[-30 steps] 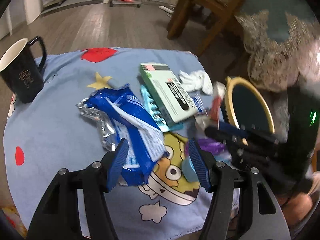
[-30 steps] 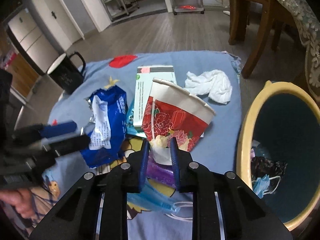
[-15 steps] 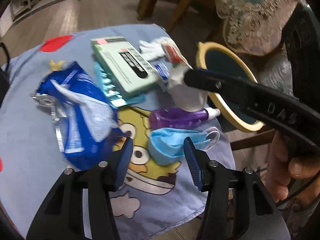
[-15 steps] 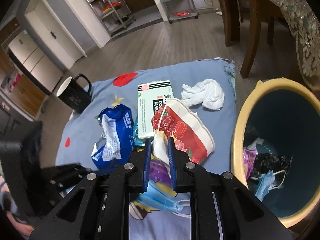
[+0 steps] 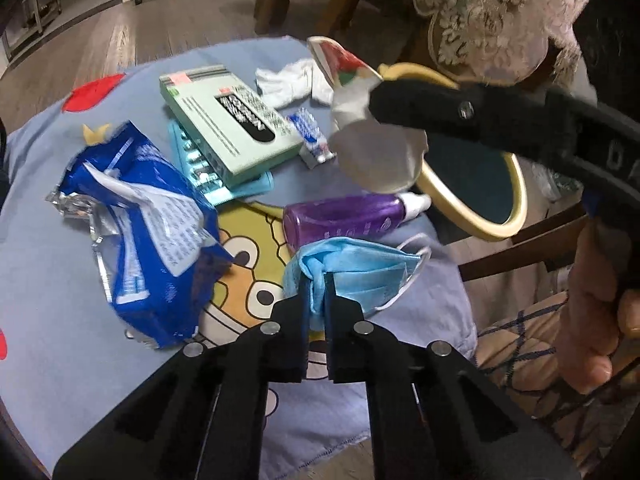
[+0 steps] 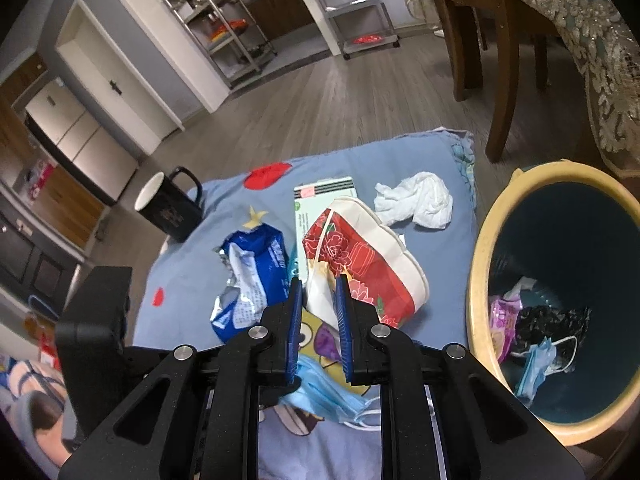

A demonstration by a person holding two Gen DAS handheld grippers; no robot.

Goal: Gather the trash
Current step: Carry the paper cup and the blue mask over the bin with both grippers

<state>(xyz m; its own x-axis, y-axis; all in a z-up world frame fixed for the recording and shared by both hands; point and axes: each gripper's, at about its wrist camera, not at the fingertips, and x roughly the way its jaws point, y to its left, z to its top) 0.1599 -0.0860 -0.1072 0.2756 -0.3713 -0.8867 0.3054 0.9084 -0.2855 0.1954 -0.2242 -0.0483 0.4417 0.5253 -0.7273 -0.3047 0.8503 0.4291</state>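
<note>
My right tool [image 6: 318, 294] covers part of the paper cup [image 6: 360, 256] it clamps, and the cup hides most of the green box [image 6: 324, 192] behind it. The purple bottle [image 5: 340, 216] is half covered. A second ago my left tool [image 5: 316, 284] stood apart over the bench [image 5: 48, 280]; now it is clamped on the blue face mask [image 5: 360, 268], beside the bin [image 6: 484, 264].
</note>
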